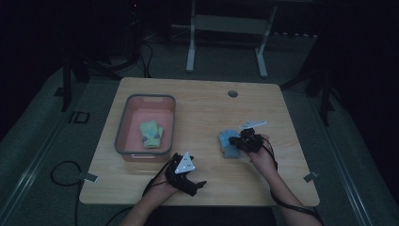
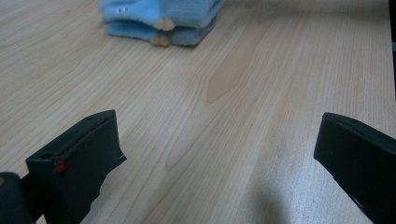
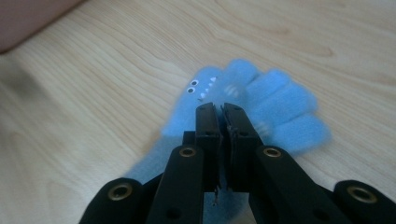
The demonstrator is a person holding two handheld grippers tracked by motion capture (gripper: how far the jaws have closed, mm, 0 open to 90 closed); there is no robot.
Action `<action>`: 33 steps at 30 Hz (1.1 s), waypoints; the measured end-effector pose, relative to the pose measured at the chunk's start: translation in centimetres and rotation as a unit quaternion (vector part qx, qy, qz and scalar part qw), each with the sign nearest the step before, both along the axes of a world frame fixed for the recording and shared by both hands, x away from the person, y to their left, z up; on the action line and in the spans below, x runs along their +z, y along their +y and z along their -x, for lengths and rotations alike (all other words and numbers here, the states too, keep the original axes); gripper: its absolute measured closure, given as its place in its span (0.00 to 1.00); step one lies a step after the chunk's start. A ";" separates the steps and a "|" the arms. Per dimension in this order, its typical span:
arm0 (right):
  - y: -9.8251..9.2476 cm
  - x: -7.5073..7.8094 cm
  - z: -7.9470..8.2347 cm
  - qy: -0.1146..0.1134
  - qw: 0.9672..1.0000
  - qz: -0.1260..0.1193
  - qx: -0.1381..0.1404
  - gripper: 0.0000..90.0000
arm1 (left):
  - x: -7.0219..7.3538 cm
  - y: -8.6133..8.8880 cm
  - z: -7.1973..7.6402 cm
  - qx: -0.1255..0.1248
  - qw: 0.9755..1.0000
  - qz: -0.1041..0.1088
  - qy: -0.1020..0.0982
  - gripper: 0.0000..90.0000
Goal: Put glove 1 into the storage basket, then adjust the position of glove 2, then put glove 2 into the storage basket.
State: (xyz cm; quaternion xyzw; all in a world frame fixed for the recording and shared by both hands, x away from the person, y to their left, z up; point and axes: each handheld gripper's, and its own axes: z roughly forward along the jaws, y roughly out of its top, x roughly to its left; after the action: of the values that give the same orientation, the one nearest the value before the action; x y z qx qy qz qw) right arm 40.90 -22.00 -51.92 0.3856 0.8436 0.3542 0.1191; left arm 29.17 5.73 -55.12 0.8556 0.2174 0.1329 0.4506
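Note:
A pair of fuzzy blue gloves (image 1: 228, 143) with small cartoon eyes lies stacked on the wooden table (image 1: 202, 108), right of centre. My right gripper (image 1: 244, 142) is at their right edge. In the right gripper view its jaws are shut together, with the tips (image 3: 222, 108) over the blue gloves (image 3: 252, 102). I cannot tell whether any fabric is pinched. My left gripper (image 1: 195, 185) rests near the table's front edge with its jaws wide open (image 2: 215, 154) and nothing between them. It faces the blue gloves (image 2: 163, 18) farther off.
A grey-rimmed pink bin (image 1: 121, 127) stands on the left half of the table with a green glove (image 1: 151, 133) inside. A round cable hole (image 1: 232, 93) is near the table's far edge. A white frame (image 1: 226, 28) stands on the floor beyond the table.

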 end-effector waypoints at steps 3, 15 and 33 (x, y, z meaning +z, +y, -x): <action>0.0 -0.8 -0.4 0.007 1.000 0.002 0.000 0.94 | 0.1 0.0 0.0 0.001 1.000 0.001 0.000 0.00; -0.4 0.1 0.0 -0.005 1.000 -0.004 0.002 0.65 | 0.2 -0.1 0.0 0.007 1.000 0.001 0.003 0.00; -2.8 1.0 1.0 -0.024 0.998 -0.056 0.025 0.17 | 0.4 -0.4 -0.1 0.010 1.000 -0.022 0.018 0.00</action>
State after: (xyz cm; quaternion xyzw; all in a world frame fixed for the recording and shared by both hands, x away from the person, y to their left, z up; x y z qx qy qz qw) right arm 39.89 -24.79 -50.90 0.3623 0.8286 0.4129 0.1086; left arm 29.27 5.29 -54.76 0.8653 0.2310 0.1269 0.4265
